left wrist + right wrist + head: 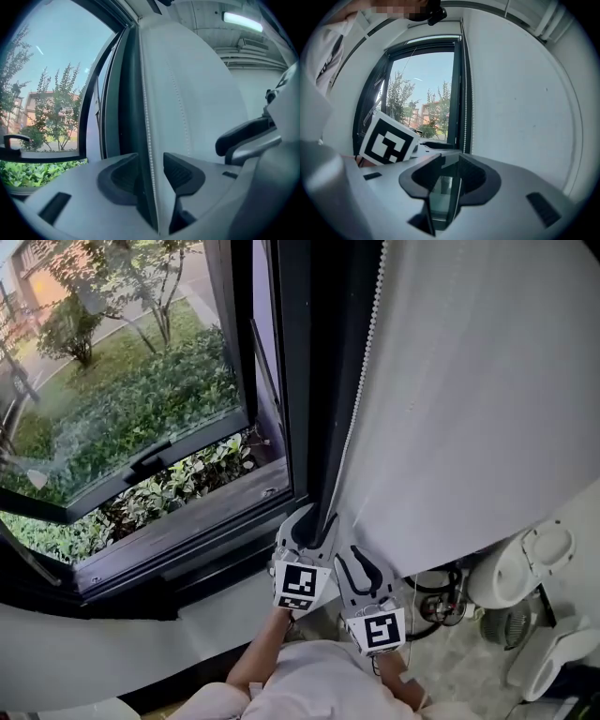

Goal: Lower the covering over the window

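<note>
1. The white blind (469,399) hangs to the right of the open window (141,427) (past its dark frame). A bead chain (361,390) runs down the blind's left edge.
2. The left claw (151,164) stands wide. The chain passes between its jaws, and neither pad presses on it.
3. The right claw (450,161), just beside the left one, has a narrower gap. The chain runs through it close to the right jaw and is not pinched.
</note>
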`<state>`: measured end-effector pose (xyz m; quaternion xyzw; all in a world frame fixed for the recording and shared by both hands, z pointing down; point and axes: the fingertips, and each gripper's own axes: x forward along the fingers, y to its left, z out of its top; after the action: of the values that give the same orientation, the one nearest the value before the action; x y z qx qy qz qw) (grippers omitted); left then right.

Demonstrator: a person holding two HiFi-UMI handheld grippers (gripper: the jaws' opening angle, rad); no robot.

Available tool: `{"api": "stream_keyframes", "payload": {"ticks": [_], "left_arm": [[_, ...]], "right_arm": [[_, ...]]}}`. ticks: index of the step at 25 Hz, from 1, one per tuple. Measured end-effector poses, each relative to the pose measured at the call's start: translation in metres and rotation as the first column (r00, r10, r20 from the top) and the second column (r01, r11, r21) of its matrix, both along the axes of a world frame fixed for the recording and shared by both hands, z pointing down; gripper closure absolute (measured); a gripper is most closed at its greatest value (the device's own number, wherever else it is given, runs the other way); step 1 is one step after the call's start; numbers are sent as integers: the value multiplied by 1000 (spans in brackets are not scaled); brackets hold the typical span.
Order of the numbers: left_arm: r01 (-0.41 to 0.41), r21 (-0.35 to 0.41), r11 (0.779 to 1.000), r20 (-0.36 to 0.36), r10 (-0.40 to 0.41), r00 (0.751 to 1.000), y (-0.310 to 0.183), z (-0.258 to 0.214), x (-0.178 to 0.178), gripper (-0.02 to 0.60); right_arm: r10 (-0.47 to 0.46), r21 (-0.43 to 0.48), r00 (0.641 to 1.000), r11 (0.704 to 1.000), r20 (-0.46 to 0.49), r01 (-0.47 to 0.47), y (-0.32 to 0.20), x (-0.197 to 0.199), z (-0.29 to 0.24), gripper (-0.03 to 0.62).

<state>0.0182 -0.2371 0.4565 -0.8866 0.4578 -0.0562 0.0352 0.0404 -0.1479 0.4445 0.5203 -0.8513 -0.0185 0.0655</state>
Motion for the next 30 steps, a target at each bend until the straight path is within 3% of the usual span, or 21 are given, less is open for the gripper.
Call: {"api": "stream_keyframes", "payload": {"ticks": [10,13,14,19,30], "left_arm": [[91,-35,995,25,-90,996,-34,17,9,379],[136,-27,990,24,-135,991,-39,17,-1,480],[132,-29,991,21,-132,991,-39,17,-3,514],[56,-52,997,-9,-57,998,-29,14,-4,561],[-64,-76,995,-75,59,995,31,11,-18,565]], "right_arm": [[37,13,999,999,17,-37,0,6,-5,485],[42,14,999,999,18,-43,1,7,-6,485],[43,15,999,999,17,-43,2,7,-6,485],[30,-1,999,1000,-15,-30,7,5,-2,485],[-64,77,997,995,38,61,11,-16,-46,495]]}}
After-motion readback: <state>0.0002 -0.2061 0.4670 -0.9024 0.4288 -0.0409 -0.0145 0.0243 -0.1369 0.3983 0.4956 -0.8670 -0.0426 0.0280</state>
